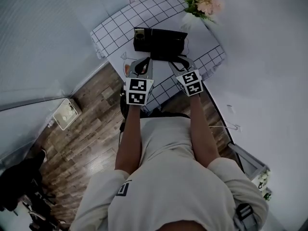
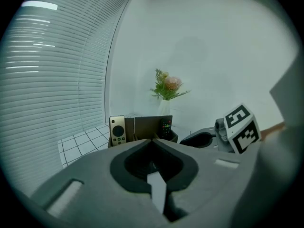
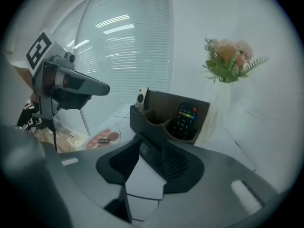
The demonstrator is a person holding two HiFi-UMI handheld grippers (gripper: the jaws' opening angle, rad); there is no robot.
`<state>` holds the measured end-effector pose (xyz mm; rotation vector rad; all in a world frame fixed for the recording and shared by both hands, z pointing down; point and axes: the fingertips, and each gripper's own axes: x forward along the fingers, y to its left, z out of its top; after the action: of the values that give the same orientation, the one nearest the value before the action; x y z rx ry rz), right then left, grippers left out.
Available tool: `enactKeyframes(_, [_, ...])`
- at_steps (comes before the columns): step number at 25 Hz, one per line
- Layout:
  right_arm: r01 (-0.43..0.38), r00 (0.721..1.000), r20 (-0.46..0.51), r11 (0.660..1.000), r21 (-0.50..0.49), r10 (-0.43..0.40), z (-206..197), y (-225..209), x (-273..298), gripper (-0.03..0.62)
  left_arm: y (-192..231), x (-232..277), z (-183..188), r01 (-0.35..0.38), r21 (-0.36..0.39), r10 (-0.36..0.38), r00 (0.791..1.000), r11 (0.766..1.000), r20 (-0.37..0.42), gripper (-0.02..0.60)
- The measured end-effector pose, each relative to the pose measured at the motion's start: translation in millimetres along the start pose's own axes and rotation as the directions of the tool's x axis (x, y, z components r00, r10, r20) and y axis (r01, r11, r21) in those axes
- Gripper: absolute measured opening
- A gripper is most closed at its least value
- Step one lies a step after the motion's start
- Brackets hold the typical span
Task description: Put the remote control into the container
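Note:
A dark container (image 1: 161,42) stands on the table between both grippers. A white remote control (image 2: 117,129) stands upright in its left compartment, and a black remote control (image 3: 185,118) with coloured buttons leans in the right one. My left gripper (image 2: 152,140) hangs short of the container, its jaw tips together and nothing in them. My right gripper (image 3: 149,144) is close in front of the container (image 3: 161,113), its jaws partly apart with a ribbed pad showing and nothing between them. In the head view, both the left gripper (image 1: 143,61) and the right gripper (image 1: 178,61) sit at the table's near edge.
A vase of pink flowers (image 1: 202,1) stands behind the container at the far right. The table carries a checked cloth (image 1: 120,28) and a round red mat (image 3: 102,139) by the left gripper. A white box (image 1: 65,113) sits on the wooden floor to the left.

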<state>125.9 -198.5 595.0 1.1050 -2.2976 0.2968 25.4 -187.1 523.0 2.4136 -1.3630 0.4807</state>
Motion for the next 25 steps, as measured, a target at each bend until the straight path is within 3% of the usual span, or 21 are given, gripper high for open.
enactKeyframes(4, [0.044, 0.997, -0.059, 0.997, 0.056, -0.040, -31, -26, -1, 0.154, 9, 1, -8, -0.042, -0.041, 0.042, 0.999, 0.998, 0.005, 0.003])
enactKeyframes(8, [0.045, 0.994, -0.106, 0.998, 0.045, -0.040, -50, -43, 3, 0.172, 14, 13, -10, -0.062, -0.074, 0.063, 0.998, 0.995, 0.008, 0.003])
enactKeyframes(15, [-0.041, 0.987, -0.155, 0.999, 0.024, 0.044, -66, -61, 30, 0.224, 16, 39, -6, -0.077, -0.084, 0.079, 0.996, 0.993, 0.029, 0.003])
enactKeyframes(19, [-0.110, 0.977, -0.176, 0.991, 0.069, 0.121, -74, -60, 41, 0.255, 19, 43, -5, -0.088, -0.099, 0.091, 0.995, 0.991, 0.028, 0.003])
enactKeyframes(22, [-0.131, 0.974, -0.177, 0.988, 0.079, 0.143, -74, -58, 42, 0.241, 22, 45, -7, -0.101, -0.098, 0.103, 0.995, 0.990, 0.017, 0.003])
enactKeyframes(25, [-0.204, 0.957, -0.193, 0.975, 0.083, 0.216, -77, -42, 35, 0.184, 21, 45, -8, -0.102, -0.095, 0.103, 0.995, 0.990, 0.010, 0.003])
